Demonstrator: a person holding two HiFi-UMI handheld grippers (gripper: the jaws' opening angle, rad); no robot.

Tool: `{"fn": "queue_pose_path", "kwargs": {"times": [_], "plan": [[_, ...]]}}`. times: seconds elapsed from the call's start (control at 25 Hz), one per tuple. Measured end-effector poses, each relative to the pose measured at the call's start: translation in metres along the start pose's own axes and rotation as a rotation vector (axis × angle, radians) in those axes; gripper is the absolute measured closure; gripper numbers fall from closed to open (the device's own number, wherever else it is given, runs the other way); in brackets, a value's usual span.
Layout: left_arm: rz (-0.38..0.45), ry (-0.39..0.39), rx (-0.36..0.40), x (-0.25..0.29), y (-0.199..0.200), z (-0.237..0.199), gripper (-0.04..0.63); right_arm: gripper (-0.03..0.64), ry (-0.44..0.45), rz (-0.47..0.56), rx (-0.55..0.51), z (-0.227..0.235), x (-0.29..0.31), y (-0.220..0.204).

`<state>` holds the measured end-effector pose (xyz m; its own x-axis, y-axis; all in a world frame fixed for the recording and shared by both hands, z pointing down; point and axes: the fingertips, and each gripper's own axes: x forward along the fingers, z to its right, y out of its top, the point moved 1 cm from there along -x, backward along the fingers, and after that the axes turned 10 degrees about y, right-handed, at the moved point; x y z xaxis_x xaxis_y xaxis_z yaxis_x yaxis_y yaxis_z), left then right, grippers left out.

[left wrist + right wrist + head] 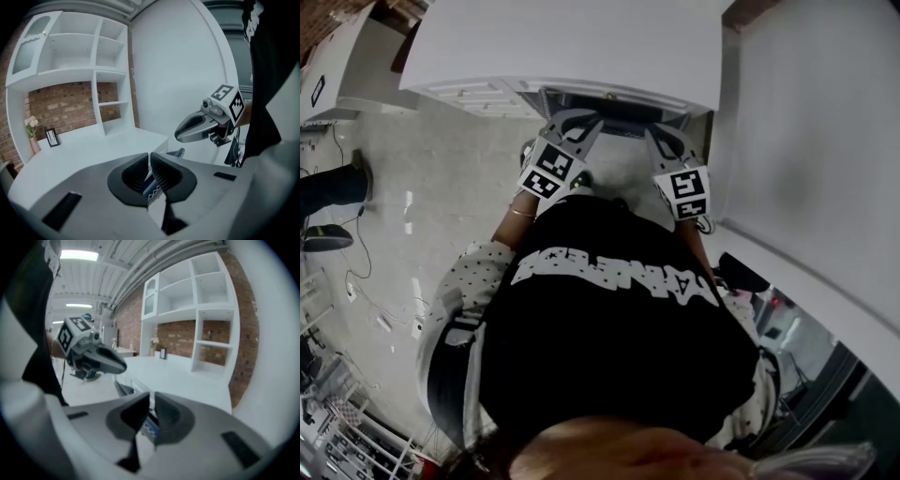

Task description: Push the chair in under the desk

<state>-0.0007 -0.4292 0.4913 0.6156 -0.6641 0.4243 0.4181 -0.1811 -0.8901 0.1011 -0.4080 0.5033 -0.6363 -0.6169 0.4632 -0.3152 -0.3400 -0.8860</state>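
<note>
White desk (562, 42) filled the top of the head view, above a pale grey floor (459, 159). Chair (619, 124): only a dark strip of its back showed at the desk's front edge; the rest lay out of sight beneath the top. Both grippers were held out side by side in front of the person's black shirt (609, 319), with their tips aimed at that edge on either side of the strip. Whether either touched it could not be told from above.

Left gripper (150, 163): jaws drawn almost together, with only a thin slit between the pads. A blue surface (152, 190) with a white zigzag pattern showed through the slit, beyond the pads. Nothing appeared clamped.

Right gripper (152, 404): same condition. Pads nearly met, a similar blue surface was visible behind the gap, and no object was pinched.

Background noted from the left gripper view: a white shelf unit (93, 61) rose from the back of the desk against a brick wall (61, 105). A vase of flowers (32, 133) and a small picture frame (52, 137) stood at the far left of the desktop.
</note>
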Motion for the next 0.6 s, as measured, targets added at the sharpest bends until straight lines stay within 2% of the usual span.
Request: {"fn": "queue_pose_path", "kwargs": {"times": [0.16,0.36,0.6], "plan": [[0.103,0.008,-0.059,-0.012,0.027,-0.001,0.557,0.574,-0.009,0.097,0.041,0.006,-0.012,0.019],[0.186,-0.016,-0.076,-0.023,0.048,-0.001,0.560,0.578,-0.009,0.206,0.075,0.010,-0.024,0.050],[0.238,-0.022,-0.108,-0.031,0.059,0.001,0.560,0.581,-0.011,0.246,0.063,0.009,-0.030,0.068]]}}
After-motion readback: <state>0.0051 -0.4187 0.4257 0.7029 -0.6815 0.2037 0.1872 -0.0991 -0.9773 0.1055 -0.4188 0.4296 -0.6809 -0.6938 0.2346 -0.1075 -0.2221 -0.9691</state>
